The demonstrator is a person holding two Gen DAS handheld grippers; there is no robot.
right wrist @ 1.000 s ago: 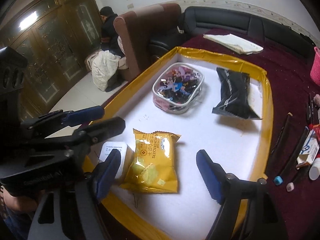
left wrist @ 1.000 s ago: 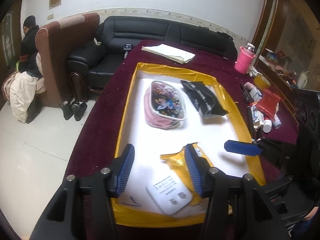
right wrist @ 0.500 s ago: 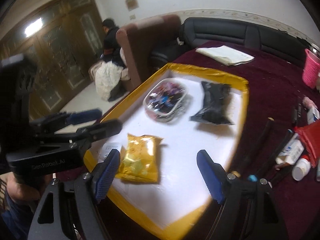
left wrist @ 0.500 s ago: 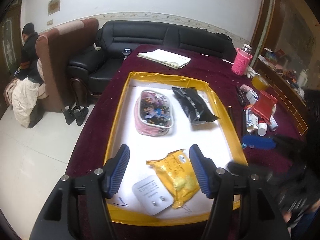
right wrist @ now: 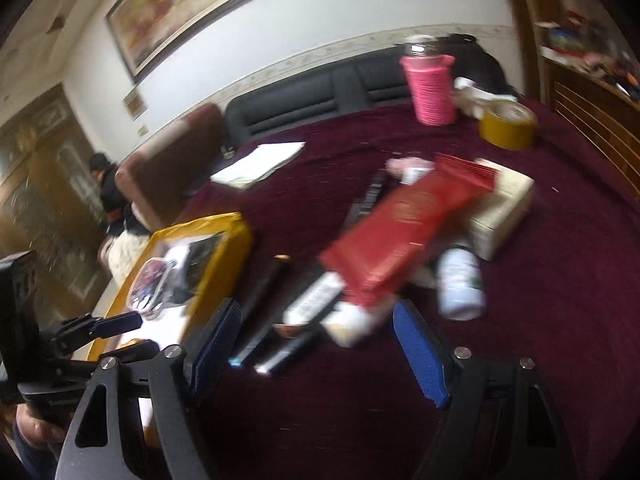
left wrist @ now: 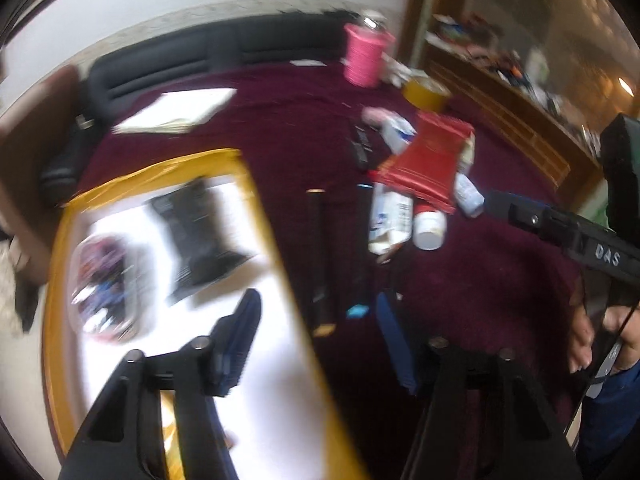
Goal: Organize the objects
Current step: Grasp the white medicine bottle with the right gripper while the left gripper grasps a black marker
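- Both views are smeared by motion blur, so labels and small items cannot be read.
- The left gripper (left wrist: 316,344) hangs over the yellow right edge of the white tray (left wrist: 276,224). Its jaws have just been closing but stand apart, with nothing between them. One blue pad lies over the white tray floor, the other over the maroon tablecloth (left wrist: 480,280).
- The right gripper (right wrist: 316,348) has its fingers spread wide and empty, above the near end of the clutter on the cloth.
- In the tray, toward its far edge, a black packet (left wrist: 200,232) lies beside a clear pouch (left wrist: 104,280) of small colourful items; the pouch's contents are a blur.
- The tray's near edge is hidden behind the left gripper's black frame; only a scrap of yellow shows there, too little to name.
- Right of the tray, on the cloth, two long dark sticks (left wrist: 320,256) lie parallel to the tray's edge.
- Beyond them sits a heap: a red packet (right wrist: 400,232) lies across a white tube (right wrist: 316,300), with a white bottle (right wrist: 460,284) on its side and a cream box (right wrist: 500,208) partly hidden under the packet.
- Toward the table's far edge stand a pink wrapped bottle (right wrist: 430,88) and a roll of yellow tape (right wrist: 506,126); a stack of white paper (right wrist: 260,164) lies to the left.
- A hand (left wrist: 584,332) on the right gripper's handle is cut off at the picture's edge.
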